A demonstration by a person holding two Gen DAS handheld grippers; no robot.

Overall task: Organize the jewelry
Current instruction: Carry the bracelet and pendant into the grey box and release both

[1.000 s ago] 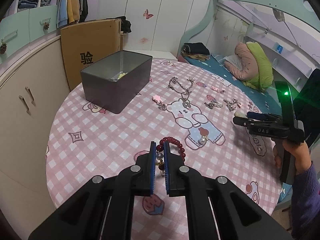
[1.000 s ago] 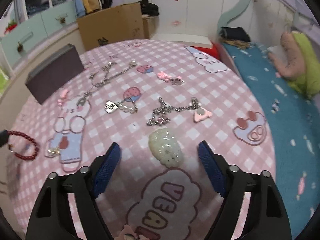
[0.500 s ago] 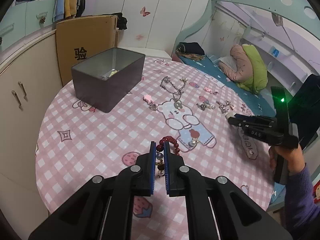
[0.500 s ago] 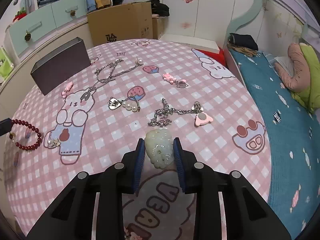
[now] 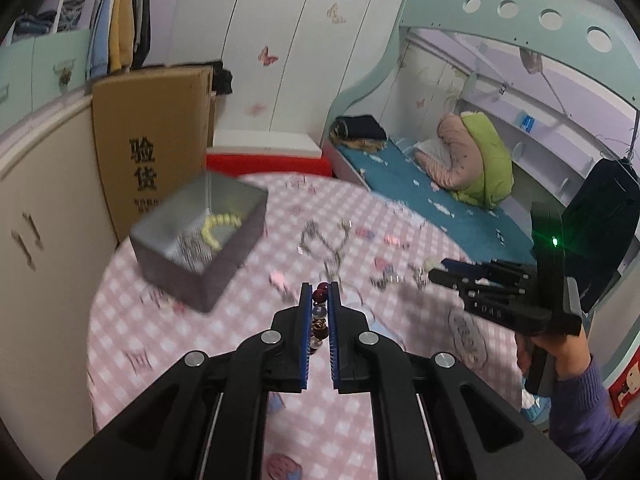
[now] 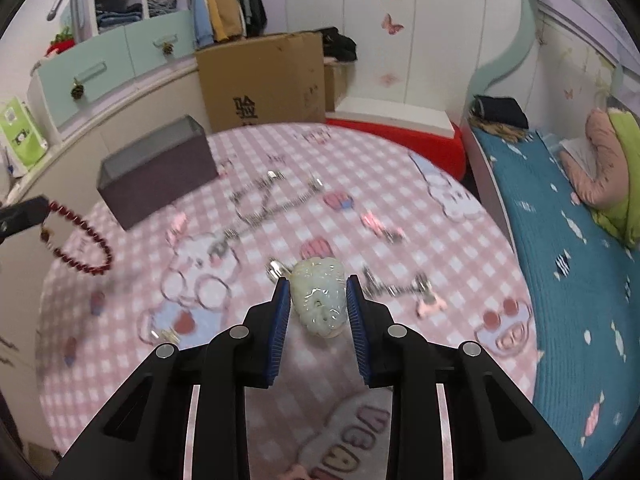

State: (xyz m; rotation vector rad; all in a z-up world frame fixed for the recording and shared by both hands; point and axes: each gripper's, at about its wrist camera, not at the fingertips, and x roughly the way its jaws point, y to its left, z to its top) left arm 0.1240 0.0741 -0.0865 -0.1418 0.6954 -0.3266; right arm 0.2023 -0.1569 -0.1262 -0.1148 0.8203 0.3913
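- Left gripper: jaws nearly together, pinching the red bead bracelet; the loop hangs free below the fingers, clear of the table.
- Right gripper: jaws have just been closing and now clamp the pale jade pendant by its sides, above the cloth.
- Risk: pendant is smooth and rounded, held at the edges only; a tilt or jolt could squirt it out.
- Risk: the dangling bracelet can swing and catch the rim of the grey box instead of dropping in.
- Risk: both hands head for the same box; grippers may bump.
- Box already holds a yellowish bracelet and chains; a hard drop could tangle them.
- Silver necklace and small charms are on the table, easy to snag if a hand dips.
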